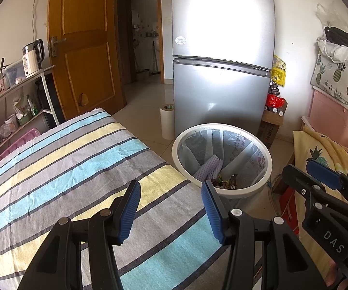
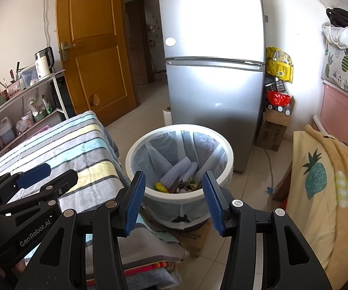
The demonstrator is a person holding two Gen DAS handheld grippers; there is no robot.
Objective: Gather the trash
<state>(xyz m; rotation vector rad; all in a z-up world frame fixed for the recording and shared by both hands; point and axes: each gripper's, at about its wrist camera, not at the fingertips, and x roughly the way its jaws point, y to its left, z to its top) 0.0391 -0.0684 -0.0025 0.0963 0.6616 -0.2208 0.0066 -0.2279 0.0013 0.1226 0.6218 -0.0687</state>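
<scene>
Both grippers are held level-low toward the bin (image 2: 181,194), jaws parted and empty: the left gripper (image 1: 171,207) over the striped cloth (image 1: 60,159), the right gripper (image 2: 174,200) facing the rim. The lined bin, beside the fridge (image 2: 212,91), holds foam netting (image 2: 178,171) and wrappers (image 2: 183,186); collection appears finished.

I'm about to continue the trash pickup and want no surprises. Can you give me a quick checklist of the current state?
1. left gripper empty, jaws apart: ok.
2. right gripper empty, jaws apart: ok.
3. trash bin upright, liner fitted, opening unobstructed: ok.
4. Room left in the bin above the foam netting and wrappers: ok.
5. Trash left on the striped cloth: none visible, ok.
6. Trash on the floor beyond view: cannot tell.
</scene>
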